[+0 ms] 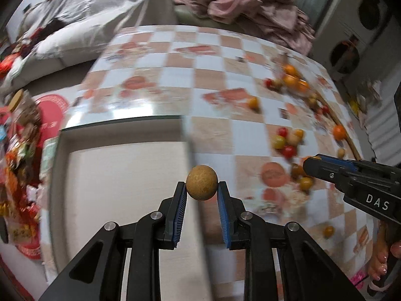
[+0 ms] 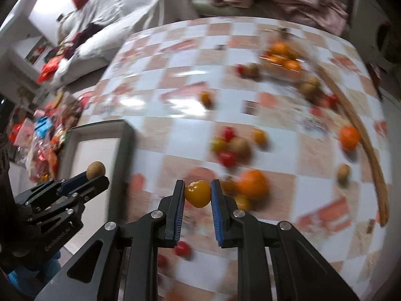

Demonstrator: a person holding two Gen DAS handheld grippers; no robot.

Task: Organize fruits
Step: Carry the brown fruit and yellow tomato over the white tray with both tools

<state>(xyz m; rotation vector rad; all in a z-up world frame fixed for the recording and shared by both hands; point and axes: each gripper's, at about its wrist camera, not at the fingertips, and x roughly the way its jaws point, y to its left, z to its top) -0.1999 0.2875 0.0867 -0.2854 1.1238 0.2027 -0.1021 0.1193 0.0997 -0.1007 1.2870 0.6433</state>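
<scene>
My left gripper [image 1: 202,185] is shut on a round tan-brown fruit [image 1: 202,182], held above the right rim of a white tray [image 1: 120,170]. The right gripper [image 2: 198,191] is shut on a small yellow tomato [image 2: 198,194] above the checkered table [image 2: 175,95]. From the right wrist view the left gripper [image 2: 94,175] shows at lower left with the brown fruit [image 2: 96,169] at its tip, over the tray [image 2: 100,150]. The right gripper [image 1: 310,166] enters the left wrist view from the right. Loose red, yellow and orange fruits [image 2: 230,148] lie scattered over the table.
A long wooden stick [image 2: 371,150] curves along the table's right side. An orange [image 2: 252,184] lies just behind the right fingers. Snack packets [image 1: 17,150] pile up left of the tray. A sofa with pink clothes [image 1: 250,5] stands behind the table. A bare foot [image 1: 383,258] shows at lower right.
</scene>
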